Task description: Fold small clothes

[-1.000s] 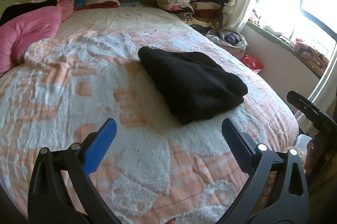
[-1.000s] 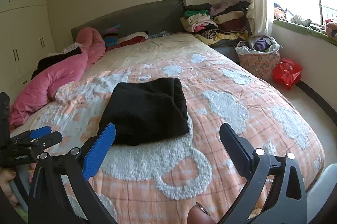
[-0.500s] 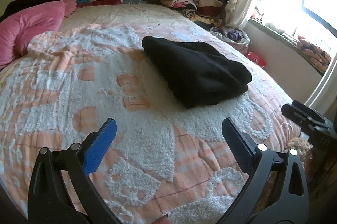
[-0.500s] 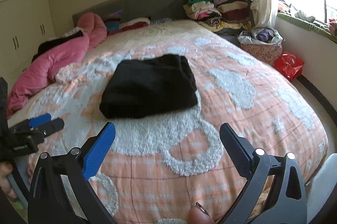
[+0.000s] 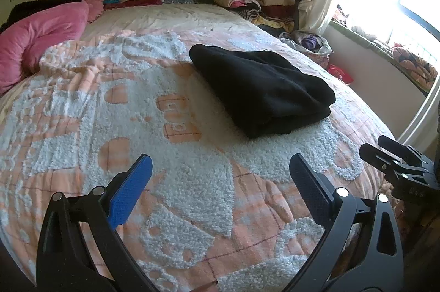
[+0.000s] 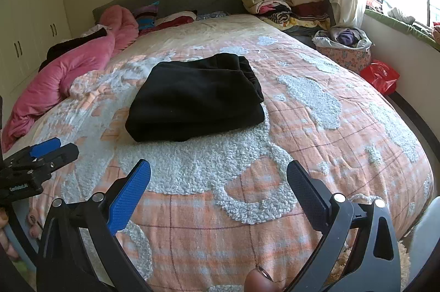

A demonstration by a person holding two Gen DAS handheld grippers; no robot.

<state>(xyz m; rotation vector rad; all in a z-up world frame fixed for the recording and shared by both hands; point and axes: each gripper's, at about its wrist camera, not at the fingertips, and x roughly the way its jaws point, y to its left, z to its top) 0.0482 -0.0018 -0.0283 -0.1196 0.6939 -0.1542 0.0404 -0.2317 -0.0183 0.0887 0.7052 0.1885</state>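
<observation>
A black garment (image 5: 261, 88) lies folded into a thick rectangle on the orange and white bedspread (image 5: 137, 127); it also shows in the right wrist view (image 6: 195, 96). My left gripper (image 5: 220, 162) is open and empty, held over the bed's near edge, short of the garment. My right gripper (image 6: 218, 171) is open and empty, also short of it. The right gripper shows at the right edge of the left wrist view (image 5: 396, 162), and the left gripper at the left edge of the right wrist view (image 6: 41, 154).
A pink duvet (image 6: 68, 77) is bunched at the bed's left. Stacks of folded clothes (image 6: 286, 0) stand by the headboard at the right. A basket of clothes (image 6: 343, 47) and a red bag (image 6: 381, 76) sit on the floor under the window.
Both grippers have risen and tilted down over the bed, so the garment sits a little farther off in each view. The garment has not moved. Both stay open.
</observation>
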